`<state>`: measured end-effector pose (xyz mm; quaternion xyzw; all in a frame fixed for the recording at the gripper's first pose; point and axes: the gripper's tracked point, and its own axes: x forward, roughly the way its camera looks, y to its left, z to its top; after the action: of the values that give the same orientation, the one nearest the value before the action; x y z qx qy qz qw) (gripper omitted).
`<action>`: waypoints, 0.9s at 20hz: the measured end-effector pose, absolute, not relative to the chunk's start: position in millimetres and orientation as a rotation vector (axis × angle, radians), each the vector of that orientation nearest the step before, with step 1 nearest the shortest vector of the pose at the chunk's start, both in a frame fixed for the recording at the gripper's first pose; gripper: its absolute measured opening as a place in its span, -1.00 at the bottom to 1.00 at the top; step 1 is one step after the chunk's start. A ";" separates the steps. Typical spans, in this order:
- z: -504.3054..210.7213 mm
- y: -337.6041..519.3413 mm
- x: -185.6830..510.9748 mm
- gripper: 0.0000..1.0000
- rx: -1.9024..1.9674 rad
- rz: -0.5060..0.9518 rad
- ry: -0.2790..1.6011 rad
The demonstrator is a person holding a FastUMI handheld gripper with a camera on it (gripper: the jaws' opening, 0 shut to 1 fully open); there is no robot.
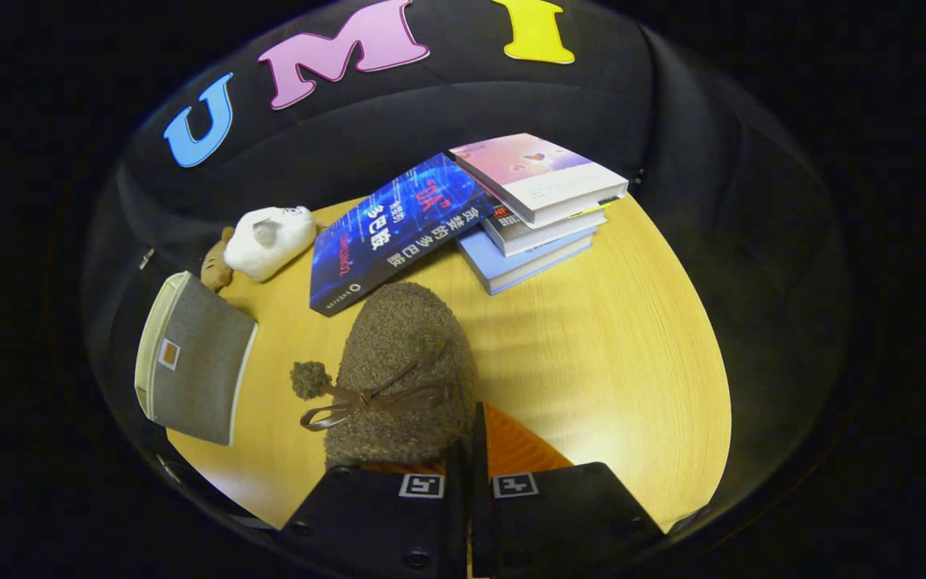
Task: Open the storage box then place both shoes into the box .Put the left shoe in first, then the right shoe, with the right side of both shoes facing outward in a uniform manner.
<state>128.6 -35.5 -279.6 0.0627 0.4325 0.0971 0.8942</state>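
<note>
The gripper [469,450] has its two fingers drawn close together, clamped on the rear edge of a fuzzy brown shoe [403,370]. The shoe (a woolly slipper with a thin ribbon bow and a small pompom on its left side) points away from the fingers, its toe reaching toward the far middle of the wooden table [616,354]. Whether its sole touches the table or hangs just above it cannot be told.

To the left of the shoe, at the table's left edge, stands the grey fabric storage box [190,366] with a pale rim; from here I cannot tell if it is open. Beyond the box, further away, lies a white plush toy [270,240], with a small brown plush toy [216,269] touching its left side. Just past the shoe's toe a dark blue book [395,233] leans against a stack of books [539,213] at the far right of the table.
</note>
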 end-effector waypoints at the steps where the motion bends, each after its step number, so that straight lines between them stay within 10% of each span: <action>1: -268.6 -24.5 122.7 -0.85 0.124 0.216 0.888; 18: -134.9 264.4 93.6 -0.86 0.247 0.377 0.778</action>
<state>93.6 264.4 -134.9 0.1194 0.3760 0.1821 0.9007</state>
